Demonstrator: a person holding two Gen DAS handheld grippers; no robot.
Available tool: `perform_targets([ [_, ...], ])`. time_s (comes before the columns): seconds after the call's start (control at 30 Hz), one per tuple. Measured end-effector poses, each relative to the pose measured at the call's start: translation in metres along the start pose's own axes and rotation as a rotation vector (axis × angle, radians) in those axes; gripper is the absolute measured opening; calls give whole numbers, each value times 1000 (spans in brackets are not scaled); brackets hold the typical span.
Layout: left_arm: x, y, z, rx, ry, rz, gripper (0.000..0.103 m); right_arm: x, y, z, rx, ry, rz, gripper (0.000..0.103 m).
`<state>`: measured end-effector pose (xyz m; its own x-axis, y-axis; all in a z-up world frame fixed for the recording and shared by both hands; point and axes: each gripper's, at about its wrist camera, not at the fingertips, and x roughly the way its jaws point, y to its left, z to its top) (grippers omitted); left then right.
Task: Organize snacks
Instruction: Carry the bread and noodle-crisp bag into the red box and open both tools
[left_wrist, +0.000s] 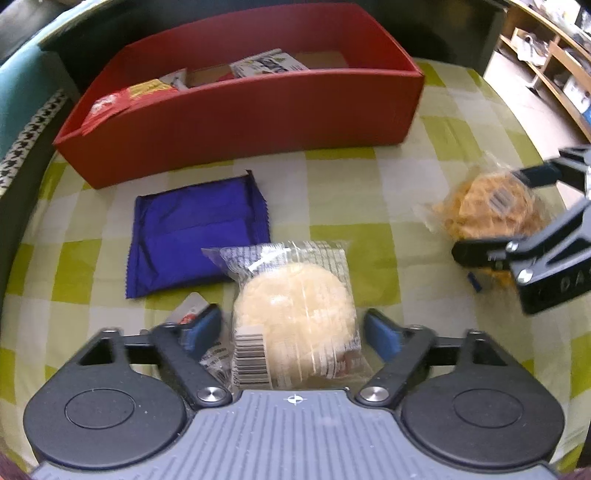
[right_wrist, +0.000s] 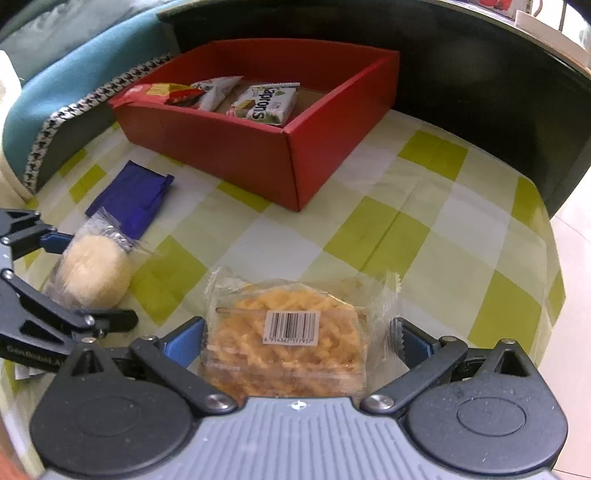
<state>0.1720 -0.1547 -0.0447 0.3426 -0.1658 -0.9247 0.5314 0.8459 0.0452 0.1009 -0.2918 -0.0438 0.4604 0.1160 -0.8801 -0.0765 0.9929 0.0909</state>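
A red box with several snack packs inside stands at the back of the checked table; it also shows in the right wrist view. My left gripper is open, its jaws on either side of a clear-wrapped pale round cake, apart from it. That cake also shows in the right wrist view. My right gripper is open around a clear-wrapped orange noodle snack, which also shows in the left wrist view. A blue packet lies between the cake and the box.
A small red-and-white wrapper lies under my left gripper's left finger. A teal chair with a houndstooth edge stands left of the table. The table edge curves at the right. Shelves stand far right.
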Motion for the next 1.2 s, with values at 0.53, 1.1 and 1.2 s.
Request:
perform_targets([
  [0.53, -22, 8, 0, -39, -16, -71, 66, -34, 21, -2, 22, -80, -82, 78],
  [1.1, -54, 24, 43, -105, -161, -31, 66, -63, 39, 62, 32, -269, -40, 78],
  [1.2, -58, 31, 54, -121, -191, -14, 66, -59, 42, 75, 34, -285, -44, 78],
])
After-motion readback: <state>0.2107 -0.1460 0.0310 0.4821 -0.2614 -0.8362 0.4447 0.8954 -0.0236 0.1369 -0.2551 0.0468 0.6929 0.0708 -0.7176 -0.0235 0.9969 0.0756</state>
